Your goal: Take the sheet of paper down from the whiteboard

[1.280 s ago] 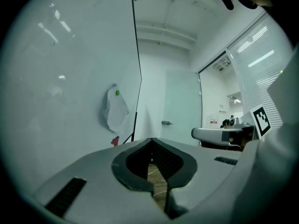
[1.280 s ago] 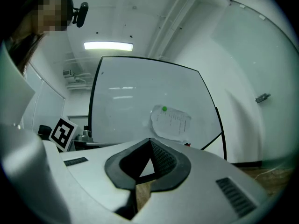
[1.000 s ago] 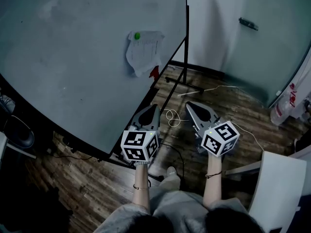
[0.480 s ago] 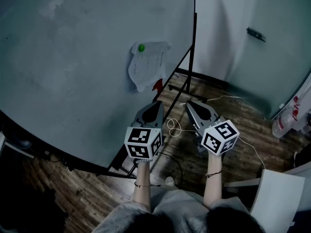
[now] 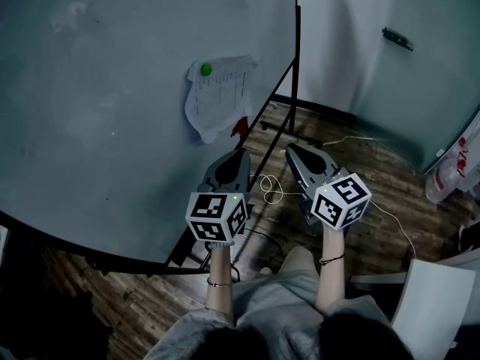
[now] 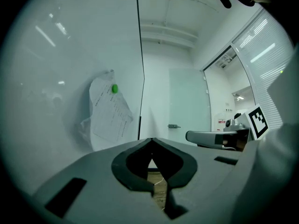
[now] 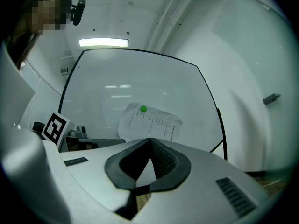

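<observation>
both hand-held grippers, left [image 5: 238,156] and right [image 5: 291,149], closed, empty, facing pinned paper [image 5: 214,97]

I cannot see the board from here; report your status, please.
Left tool shut, empty; right tool shut, empty. White printed paper sheet on whiteboard, under green round magnet. Path clear.

No legible text anywhere; printed lines on the sheet of paper [image 5: 217,96] too small.
</observation>
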A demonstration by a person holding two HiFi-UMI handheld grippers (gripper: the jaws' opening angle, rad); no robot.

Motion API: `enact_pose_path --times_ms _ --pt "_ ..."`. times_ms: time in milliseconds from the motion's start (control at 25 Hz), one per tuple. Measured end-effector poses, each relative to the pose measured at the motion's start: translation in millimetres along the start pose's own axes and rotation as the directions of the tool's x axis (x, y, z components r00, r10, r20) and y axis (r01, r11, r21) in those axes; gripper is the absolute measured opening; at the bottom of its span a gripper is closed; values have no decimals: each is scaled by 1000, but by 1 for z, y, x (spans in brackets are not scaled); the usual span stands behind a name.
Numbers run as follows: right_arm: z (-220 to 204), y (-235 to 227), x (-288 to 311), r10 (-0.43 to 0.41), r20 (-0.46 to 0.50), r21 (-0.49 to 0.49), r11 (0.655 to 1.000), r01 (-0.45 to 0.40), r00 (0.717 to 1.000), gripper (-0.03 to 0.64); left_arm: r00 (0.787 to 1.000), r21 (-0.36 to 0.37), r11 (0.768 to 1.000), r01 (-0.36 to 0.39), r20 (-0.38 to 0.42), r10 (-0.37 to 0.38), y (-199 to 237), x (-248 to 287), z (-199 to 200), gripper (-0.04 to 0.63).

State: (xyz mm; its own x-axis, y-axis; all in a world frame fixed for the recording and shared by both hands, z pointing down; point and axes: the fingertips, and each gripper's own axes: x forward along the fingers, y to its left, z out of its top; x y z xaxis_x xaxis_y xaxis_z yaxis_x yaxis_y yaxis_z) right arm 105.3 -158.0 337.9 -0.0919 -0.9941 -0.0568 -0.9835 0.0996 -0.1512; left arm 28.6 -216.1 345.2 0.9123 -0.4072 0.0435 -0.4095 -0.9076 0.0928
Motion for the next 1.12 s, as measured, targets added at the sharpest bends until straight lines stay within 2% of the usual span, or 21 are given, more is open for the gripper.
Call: enact_pose_path --times_ms 200,360,560,760,960,1120 --pt "8 -9 30 50 22 9 999 -50 999 0 999 2 999 -34 31 34 16 10 22 5" --pt "16 -23 58 97 14 3 995 -97 995 0 994 36 994 -103 45 101 23 23 41 5" --pt "25 -48 90 151 16 18 988 -151 988 0 972 127 965 -230 72 222 33 46 59 6" --pt "32 -67 121 226 -9 1 974 -226 974 0 912 159 900 -406 135 387 55 58 76 12" --pt "31 -85 146 290 -39 -21 956 -291 956 0 850 130 846 -517 196 489 67 70 90 28" --pt "30 -94 161 344 -57 -23 938 -346 937 0 801 111 801 -588 214 559 76 73 94 29"
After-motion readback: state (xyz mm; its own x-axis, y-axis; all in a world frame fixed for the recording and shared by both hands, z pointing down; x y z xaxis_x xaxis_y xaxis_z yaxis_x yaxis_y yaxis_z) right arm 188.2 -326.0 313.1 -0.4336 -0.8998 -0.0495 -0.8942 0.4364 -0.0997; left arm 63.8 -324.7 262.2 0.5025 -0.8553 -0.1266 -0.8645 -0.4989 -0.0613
